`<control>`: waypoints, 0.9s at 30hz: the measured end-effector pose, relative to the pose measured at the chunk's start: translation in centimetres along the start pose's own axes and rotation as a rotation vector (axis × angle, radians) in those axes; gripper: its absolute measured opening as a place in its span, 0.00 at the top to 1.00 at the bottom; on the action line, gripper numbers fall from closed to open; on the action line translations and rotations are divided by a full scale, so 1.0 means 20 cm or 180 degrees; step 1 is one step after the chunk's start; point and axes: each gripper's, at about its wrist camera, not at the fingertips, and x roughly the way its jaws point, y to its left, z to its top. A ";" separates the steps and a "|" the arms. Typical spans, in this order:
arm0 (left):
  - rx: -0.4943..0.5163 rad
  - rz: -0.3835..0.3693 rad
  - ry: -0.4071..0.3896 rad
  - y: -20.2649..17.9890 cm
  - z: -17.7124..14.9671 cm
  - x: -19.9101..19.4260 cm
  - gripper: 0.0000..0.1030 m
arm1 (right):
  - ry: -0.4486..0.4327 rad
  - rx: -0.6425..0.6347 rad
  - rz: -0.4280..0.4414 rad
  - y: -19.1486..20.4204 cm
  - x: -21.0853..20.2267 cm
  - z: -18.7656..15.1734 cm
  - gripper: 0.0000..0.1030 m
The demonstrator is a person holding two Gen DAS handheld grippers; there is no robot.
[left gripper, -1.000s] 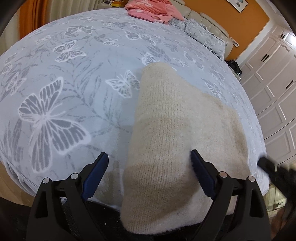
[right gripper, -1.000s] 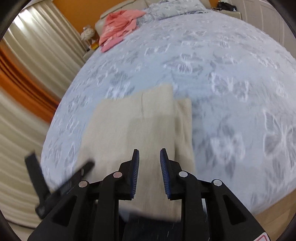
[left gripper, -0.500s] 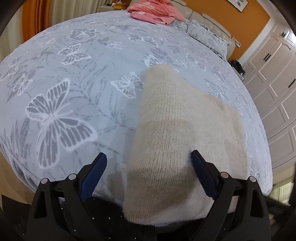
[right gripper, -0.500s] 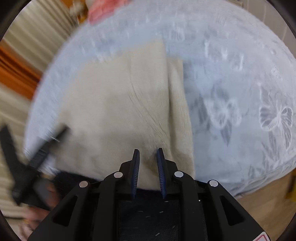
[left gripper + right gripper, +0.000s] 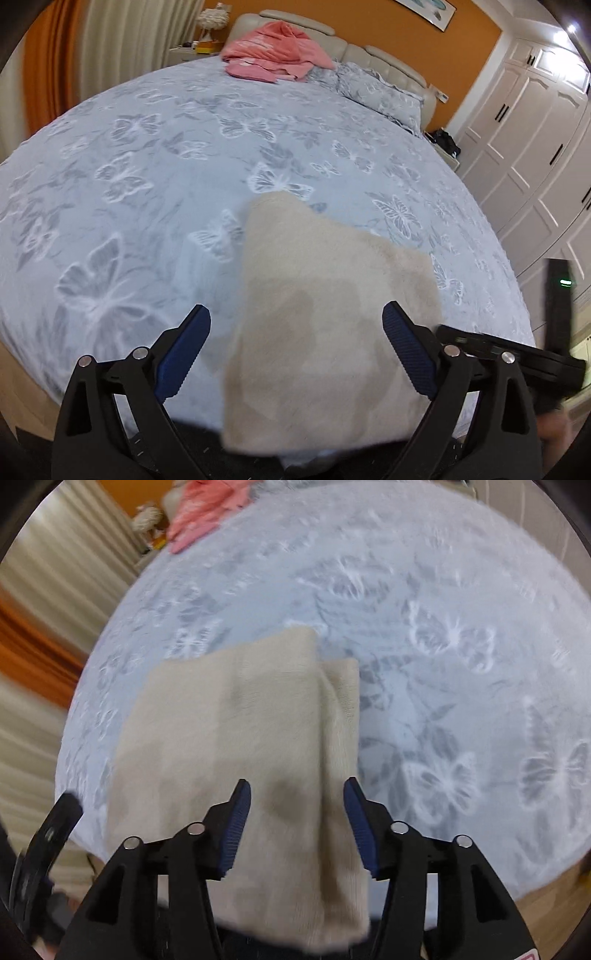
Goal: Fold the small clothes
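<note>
A beige knitted garment [image 5: 325, 314] is lying folded at the near edge of the bed [image 5: 147, 166], on the butterfly-print cover. The left gripper [image 5: 295, 350] is hanging above it with its jaws spread wide, gripping nothing; the right gripper [image 5: 297, 827] is doing likewise, jaws apart over the cloth. In the right wrist view a narrower folded strip is showing along the garment's 3 o'clock side. A pink garment [image 5: 273, 51] is sitting at 12 o'clock by the headboard [image 5: 384, 62].

A pink garment [image 5: 275, 51] is lying by the headboard [image 5: 373, 59] on the butterfly-print bed [image 5: 155, 155], white wardrobes [image 5: 535, 140] standing alongside.
</note>
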 end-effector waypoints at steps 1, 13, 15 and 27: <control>0.0046 0.0035 0.0033 -0.01 0.01 0.04 0.11 | 0.0073 0.0049 0.0104 -0.01 0.05 0.01 0.75; 0.0289 0.0343 0.0428 0.01 -0.06 0.33 0.09 | 0.0045 0.0059 0.0282 -0.09 0.18 0.13 0.86; 0.0293 0.0379 0.0368 0.01 -0.07 0.33 0.09 | -0.0180 0.0208 0.0401 -0.09 0.02 0.13 0.83; 0.0317 0.0466 0.0298 0.02 -0.11 0.30 0.07 | -0.0048 -0.0083 0.0082 0.01 -0.08 -0.16 0.83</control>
